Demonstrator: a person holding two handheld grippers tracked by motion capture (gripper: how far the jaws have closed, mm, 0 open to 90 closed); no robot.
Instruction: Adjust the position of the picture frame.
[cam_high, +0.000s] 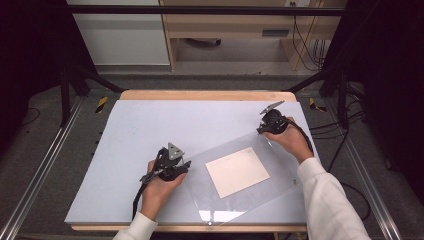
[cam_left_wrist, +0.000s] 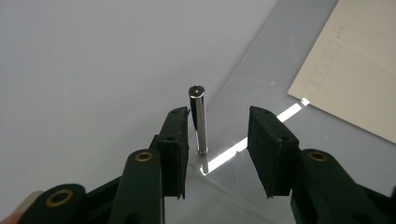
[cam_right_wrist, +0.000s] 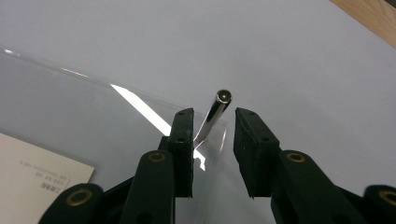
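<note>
A clear plastic plate (cam_high: 280, 150) lies tilted on the pale mat (cam_high: 145, 130), with a beige card (cam_high: 237, 171) at its middle. Thin upright metal posts stand at its corners. My left gripper (cam_high: 186, 166) is at the plate's near left corner. In the left gripper view its jaws (cam_left_wrist: 218, 113) stand apart around one post (cam_left_wrist: 200, 121), which is close to the left pad. My right gripper (cam_high: 263, 132) is at the far right corner, open around another post (cam_right_wrist: 218, 105) that leans close to its left pad. Neither post is pinched.
The mat covers a wooden table (cam_high: 200, 95) with a bare strip at its far edge. Black frame bars and cables stand at both sides. The plate's near corner (cam_high: 215, 220) reaches the table's front edge.
</note>
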